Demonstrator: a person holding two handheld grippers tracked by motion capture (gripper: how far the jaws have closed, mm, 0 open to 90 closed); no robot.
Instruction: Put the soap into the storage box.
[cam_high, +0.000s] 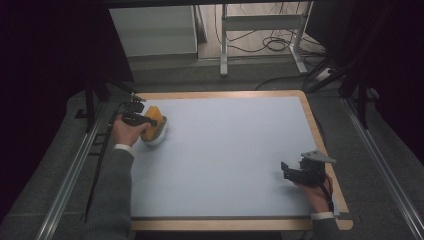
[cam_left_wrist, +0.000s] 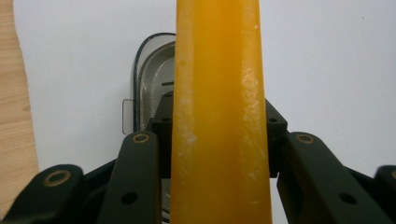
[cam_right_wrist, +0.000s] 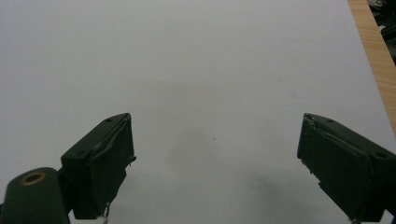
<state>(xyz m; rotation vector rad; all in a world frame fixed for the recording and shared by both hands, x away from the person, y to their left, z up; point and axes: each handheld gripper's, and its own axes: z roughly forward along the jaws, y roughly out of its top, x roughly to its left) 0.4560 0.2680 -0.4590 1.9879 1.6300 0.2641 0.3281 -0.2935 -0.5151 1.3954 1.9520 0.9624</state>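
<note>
A flat orange-yellow block (cam_high: 154, 119) stands on edge between the jaws of my left gripper (cam_high: 146, 120), which is shut on it at the table's far left. In the left gripper view the block (cam_left_wrist: 219, 116) runs up the middle, pinched from both sides. Right under it sits a small white container (cam_high: 159, 136), seen in that view as a grey tub with a clear rim (cam_left_wrist: 152, 74); whether the block touches it I cannot tell. My right gripper (cam_high: 290, 170) hovers low near the front right, open, with nothing but bare mat between its fingers (cam_right_wrist: 112, 158).
A pale blue mat (cam_high: 230, 150) covers a wooden board (cam_high: 320, 145) whose edge shows around it. Behind the table are a white frame's legs (cam_high: 223, 45), floor cables and a dark stand at the left.
</note>
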